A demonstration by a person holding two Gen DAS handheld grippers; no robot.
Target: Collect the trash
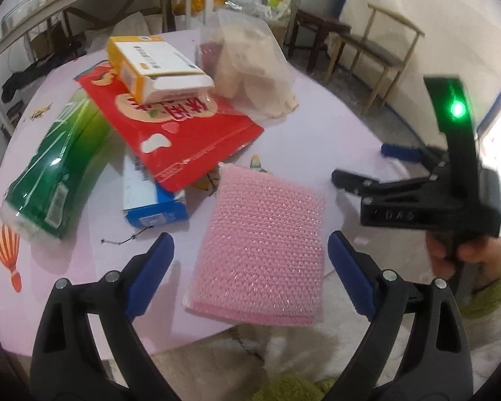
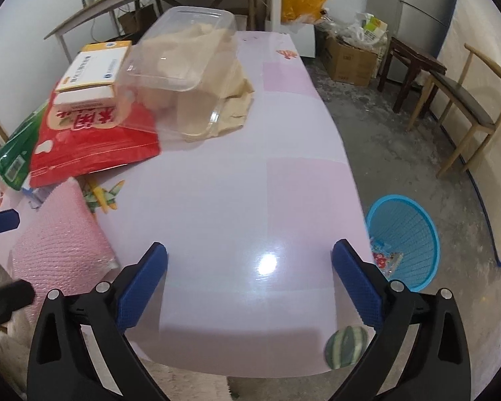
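A pink packaged sponge (image 1: 260, 247) lies at the table's near edge, between the open fingers of my left gripper (image 1: 250, 267), which does not touch it. It also shows in the right wrist view (image 2: 60, 247). Behind it lie a red snack bag (image 1: 177, 127), a yellow and white box (image 1: 153, 67), a green tissue pack (image 1: 56, 173), a blue and white box (image 1: 150, 200) and a clear plastic container (image 2: 183, 67) over beige cloth. My right gripper (image 2: 250, 274) is open and empty above bare table; in the left wrist view it (image 1: 360, 163) shows at right.
A blue waste basket (image 2: 407, 237) with some wrappers stands on the floor right of the pink table (image 2: 267, 153). A wooden chair (image 2: 461, 100) and stool (image 2: 414, 63) stand farther right. Boxes and bags sit behind the table. A green striped ball (image 2: 347, 347) lies below the table edge.
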